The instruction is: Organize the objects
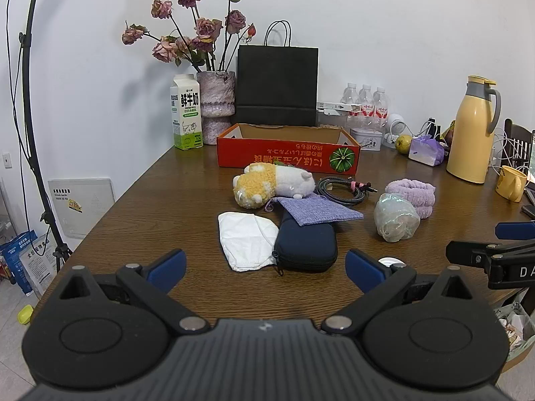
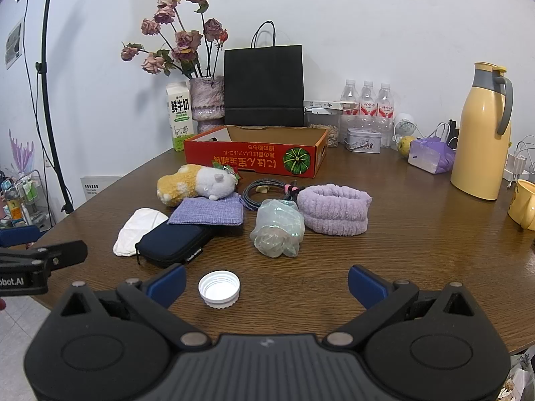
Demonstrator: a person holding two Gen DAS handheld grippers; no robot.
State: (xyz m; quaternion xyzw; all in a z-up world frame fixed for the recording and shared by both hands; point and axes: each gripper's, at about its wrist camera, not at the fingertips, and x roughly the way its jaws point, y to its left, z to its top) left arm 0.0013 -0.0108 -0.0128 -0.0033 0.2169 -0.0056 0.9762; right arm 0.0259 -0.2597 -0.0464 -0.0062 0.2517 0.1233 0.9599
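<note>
An open red cardboard box [image 1: 287, 153] [image 2: 254, 160] stands mid-table. In front of it lie a yellow-white plush toy [image 1: 267, 187] [image 2: 197, 183], a coiled cable [image 1: 344, 190] [image 2: 267, 192], a purple cloth pouch [image 1: 319, 212] [image 2: 207, 214], a navy zip case [image 1: 306, 245] [image 2: 174, 242], a white cloth [image 1: 245, 240] [image 2: 138, 225], a clear plastic wrap bundle [image 1: 396, 217] [image 2: 277, 229], a lilac headband [image 1: 413, 197] [image 2: 334, 214] and a white bottle cap [image 2: 219, 289]. My left gripper [image 1: 265, 269] is open and empty before the case. My right gripper [image 2: 267, 284] is open and empty, beside the cap.
At the back stand a milk carton [image 1: 187, 113], a vase of dried roses [image 1: 215, 107], a black paper bag [image 1: 277, 87], water bottles [image 2: 367, 100], a tin [image 2: 362, 140], a yellow thermos [image 2: 481, 133] and a yellow mug [image 2: 523, 209]. A light stand [image 1: 30, 100] stands left of the table.
</note>
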